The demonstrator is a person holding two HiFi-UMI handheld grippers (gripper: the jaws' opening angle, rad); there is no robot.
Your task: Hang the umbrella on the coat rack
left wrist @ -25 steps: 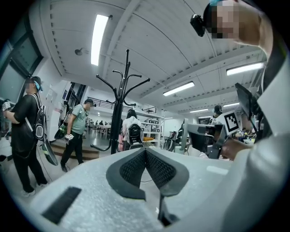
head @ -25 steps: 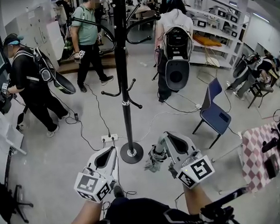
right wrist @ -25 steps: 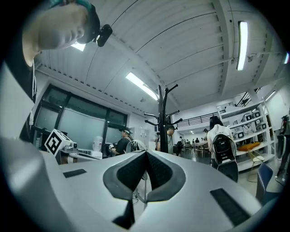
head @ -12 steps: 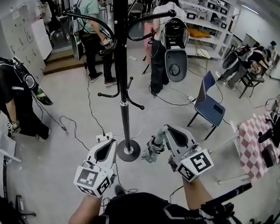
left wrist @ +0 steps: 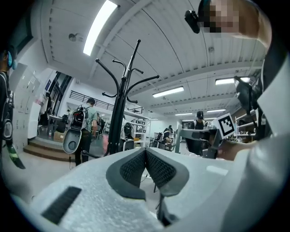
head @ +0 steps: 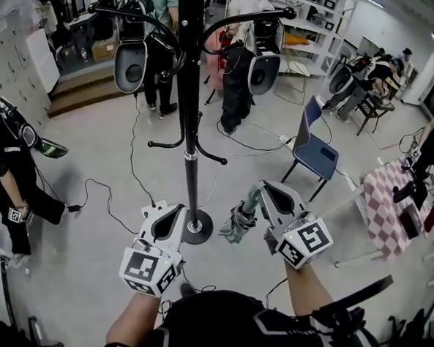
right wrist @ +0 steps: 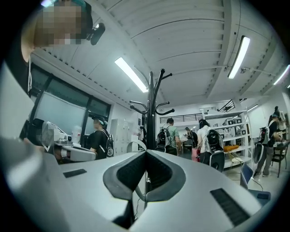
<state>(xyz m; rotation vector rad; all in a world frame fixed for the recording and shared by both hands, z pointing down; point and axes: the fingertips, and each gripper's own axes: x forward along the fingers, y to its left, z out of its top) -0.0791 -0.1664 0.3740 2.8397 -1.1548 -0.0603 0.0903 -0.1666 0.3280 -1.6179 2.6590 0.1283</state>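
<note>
The black coat rack stands just ahead on its round base, with curved hooks up the pole. It also shows in the left gripper view as the coat rack and in the right gripper view as the coat rack. A folded grey-green umbrella hangs from my right gripper, which is shut on its top end, right of the base. A pale loop peeks above those jaws. My left gripper is shut with nothing in it, left of the base.
A blue chair stands to the right, and a checkered table further right. Cables and a power strip lie on the floor by the rack's base. Several people with backpack rigs stand behind and to the left.
Both grippers have edged forward and up toward the rack, the umbrella still hanging from the right one. The head view has tilted, and the people behind have shifted.
</note>
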